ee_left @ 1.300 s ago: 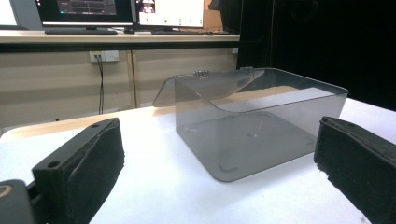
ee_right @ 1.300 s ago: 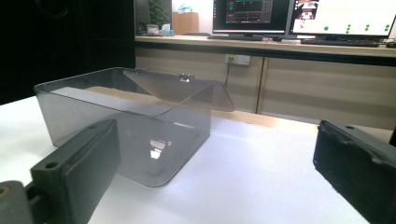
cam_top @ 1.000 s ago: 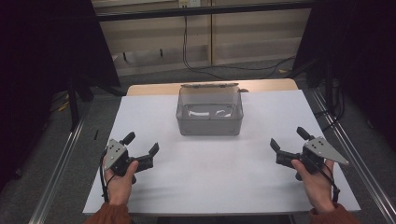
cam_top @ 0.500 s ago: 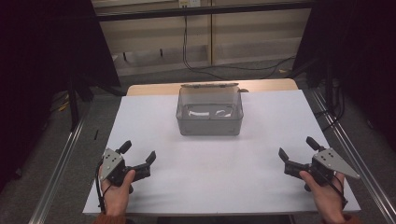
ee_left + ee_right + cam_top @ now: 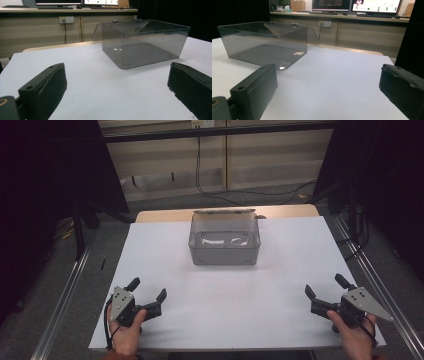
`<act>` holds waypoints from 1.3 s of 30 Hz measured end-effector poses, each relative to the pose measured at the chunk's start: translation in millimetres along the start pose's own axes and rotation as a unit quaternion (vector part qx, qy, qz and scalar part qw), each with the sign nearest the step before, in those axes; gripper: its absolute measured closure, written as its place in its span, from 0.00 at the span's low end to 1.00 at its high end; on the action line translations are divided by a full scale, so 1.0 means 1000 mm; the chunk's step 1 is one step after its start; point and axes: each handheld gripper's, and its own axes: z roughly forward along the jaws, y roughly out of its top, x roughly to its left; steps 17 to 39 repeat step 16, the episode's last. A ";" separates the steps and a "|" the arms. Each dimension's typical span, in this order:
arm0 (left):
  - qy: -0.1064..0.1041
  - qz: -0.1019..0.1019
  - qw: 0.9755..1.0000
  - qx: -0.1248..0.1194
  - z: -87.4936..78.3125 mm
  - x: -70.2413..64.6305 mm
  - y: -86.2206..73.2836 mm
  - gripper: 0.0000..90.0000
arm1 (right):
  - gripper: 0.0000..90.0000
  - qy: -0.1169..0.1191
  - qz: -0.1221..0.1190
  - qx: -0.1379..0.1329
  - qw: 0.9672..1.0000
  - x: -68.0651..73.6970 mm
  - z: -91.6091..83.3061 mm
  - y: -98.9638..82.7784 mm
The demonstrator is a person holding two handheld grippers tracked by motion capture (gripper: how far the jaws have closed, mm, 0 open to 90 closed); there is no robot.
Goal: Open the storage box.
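— What colours are you seeing?
— I'm seeing a smoky grey clear box (image 5: 224,240) on a plain white table (image 5: 280,285).
— And the grippers?
— I'm looking at black left gripper (image 5: 148,294) and black right gripper (image 5: 324,287), each carrying a grey plate.

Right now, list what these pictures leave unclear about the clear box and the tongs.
- Clear smoky plastic box, high view: pale streaks inside may be glare or contents; too small to tell.
- Its hinged lid, left gripper view: seen through the walls, so its angle is unclear.
- Right tongs, right gripper view: right jaw cut off by the edge.

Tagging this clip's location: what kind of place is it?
Probably a lab or office workspace for data capture: a white table holding a clear plastic box, a desk with lit monitors behind, wall sockets and floor cables.
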 end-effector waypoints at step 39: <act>0.015 -0.017 1.000 0.004 0.002 0.005 -0.002 0.02 | 0.01 0.009 0.008 -0.003 1.000 0.003 0.004 -0.002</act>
